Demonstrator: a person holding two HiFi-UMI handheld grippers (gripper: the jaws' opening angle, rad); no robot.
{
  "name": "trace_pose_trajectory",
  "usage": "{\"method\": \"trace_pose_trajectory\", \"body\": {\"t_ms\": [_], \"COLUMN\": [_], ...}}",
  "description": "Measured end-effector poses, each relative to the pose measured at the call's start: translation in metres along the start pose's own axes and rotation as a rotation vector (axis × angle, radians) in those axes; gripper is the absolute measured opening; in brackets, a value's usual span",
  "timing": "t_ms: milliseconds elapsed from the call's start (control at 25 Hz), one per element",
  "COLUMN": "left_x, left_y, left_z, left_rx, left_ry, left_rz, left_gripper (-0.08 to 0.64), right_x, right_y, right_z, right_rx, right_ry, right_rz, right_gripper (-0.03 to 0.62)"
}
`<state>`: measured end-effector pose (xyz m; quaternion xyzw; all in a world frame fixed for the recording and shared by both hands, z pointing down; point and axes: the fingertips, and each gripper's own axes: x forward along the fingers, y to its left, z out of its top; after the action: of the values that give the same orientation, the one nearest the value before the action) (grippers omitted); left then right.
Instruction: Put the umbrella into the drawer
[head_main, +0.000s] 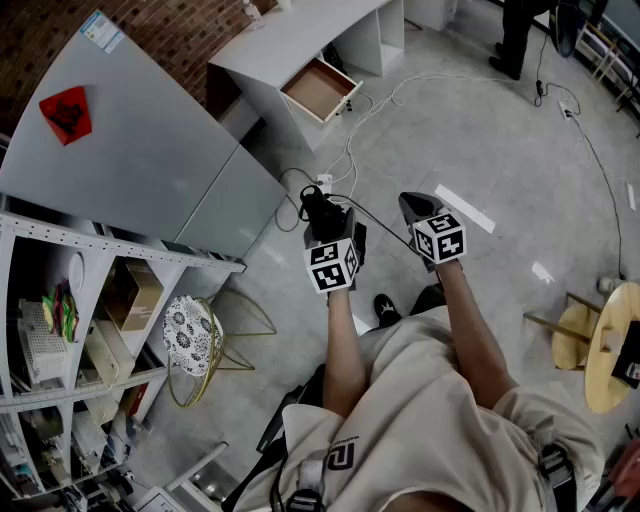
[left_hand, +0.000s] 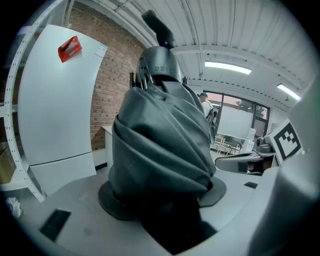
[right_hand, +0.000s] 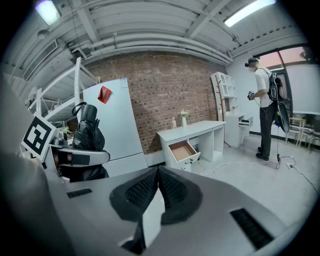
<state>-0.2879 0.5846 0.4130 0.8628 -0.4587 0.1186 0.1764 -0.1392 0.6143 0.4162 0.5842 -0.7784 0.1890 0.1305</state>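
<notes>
Left gripper (head_main: 330, 238) first: its jaws are clamped on the folded dark grey umbrella (left_hand: 160, 140). The fabric is bunched between the pads and a black stub pokes out of the top. Right gripper (right_hand: 157, 186) rides just beside it, to the right in the head view, its jaws pressed together with nothing in them. Both are held out in front of the person at the ends of bare forearms.

Below them spreads the pale grey floor (head_main: 500, 150), glossy and taking up most of the head view. Over on the left stands a tall white fridge (head_main: 150, 160) against the brick wall (right_hand: 165, 95). Next to it, lower left, is a white shelf rack (head_main: 60, 330) crowded with boxes and odds and ends.

Up ahead is the white desk (head_main: 290, 40), and hanging out of its front is the drawer (head_main: 320, 90) — pulled open, its tan inside showing. The umbrella is well apart from it, up in the left gripper's hold.

Near the rack sits a gold wire stool (head_main: 195, 340) with a lacy white seat. White cables (head_main: 400, 90) trail across the floor from the desk — and smallest of all, a red sticker (head_main: 67, 113) on the fridge door
</notes>
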Motion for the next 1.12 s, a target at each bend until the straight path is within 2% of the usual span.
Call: {"method": "trace_pose_trajectory", "body": {"t_ms": [240,480,640,1120], "left_x": [-0.009,-0.012,-0.011,0.021], "left_y": [0.019,0.025,0.038,0.063], "left_z": [-0.008,-0.005,-0.002,0.016], "left_rx": [-0.021,-0.006,-0.002,0.032], "left_ry": [0.015,0.009,0.009,0.012], "left_rz": [0.016,0.018,0.025,0.031], "left_gripper": [0.247,0.247,0.247,0.247], "right_x": [-0.001,0.001,0.015,0.059], "right_y": [0.015,0.001,0.011,0.006], "right_z": [-0.007,0.003,0.005,0.035], "right_rx": [0.005,0.116,0.104,0.082], "right_ry": [0.010,-0.059,-0.041,-0.030], "right_rz": [0.003,-0.021,0.019,0.062], "right_gripper": [0.067,0.067,0.067,0.067]}}
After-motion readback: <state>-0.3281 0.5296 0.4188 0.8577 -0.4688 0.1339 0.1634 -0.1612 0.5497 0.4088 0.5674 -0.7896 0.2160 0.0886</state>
